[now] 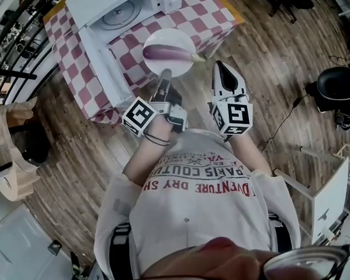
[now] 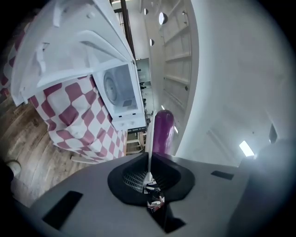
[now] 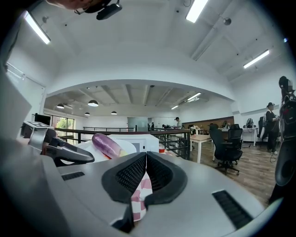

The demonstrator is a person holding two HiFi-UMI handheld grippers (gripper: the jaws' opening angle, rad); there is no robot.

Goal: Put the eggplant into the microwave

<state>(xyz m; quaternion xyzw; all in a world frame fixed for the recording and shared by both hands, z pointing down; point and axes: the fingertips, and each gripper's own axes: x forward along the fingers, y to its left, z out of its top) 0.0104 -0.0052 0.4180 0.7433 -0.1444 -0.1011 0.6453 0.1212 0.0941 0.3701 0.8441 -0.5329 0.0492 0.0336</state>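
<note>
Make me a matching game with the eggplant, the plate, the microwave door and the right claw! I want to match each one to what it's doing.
Things:
1. eggplant
2. plate
3. microwave door
4. right claw

What it's doing:
A. swung open
B. shut, holding nothing
C. lying on the plate
D. pinched at its rim by the left claw

Pairs: 1-C, 2-D, 3-A, 4-B
</note>
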